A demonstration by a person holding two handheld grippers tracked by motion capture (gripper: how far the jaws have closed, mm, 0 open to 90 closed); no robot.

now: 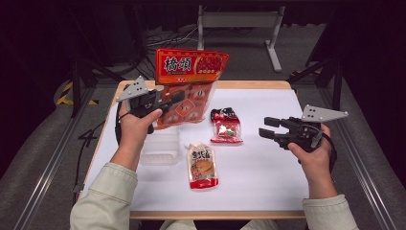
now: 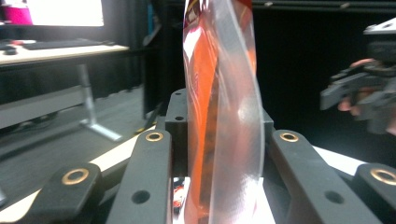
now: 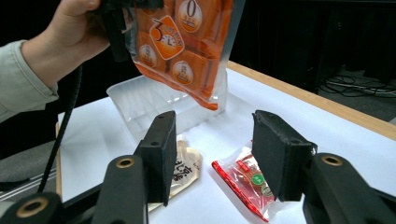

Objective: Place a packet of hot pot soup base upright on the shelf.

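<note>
High view: my left hand-held gripper (image 1: 174, 98) clenched on orange pouch (image 1: 190, 86) at its side edge, over counter's (image 1: 268, 163) far-left corner; light, floppy, slick film. Right hand-held gripper (image 1: 265, 128) released, w/ nothing between jaws.

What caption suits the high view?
Left gripper lifts an orange bag above the table; right gripper waits open.

**Orange, red and white on the table**

The large packet (image 1: 189, 86) is orange with a red header, white characters and round white badges. The small packet (image 1: 226, 127) is red and black. The pouch (image 1: 202, 166) is tan with red base. The tray (image 1: 160, 148) is clear, the table (image 1: 268, 163) white.
</note>
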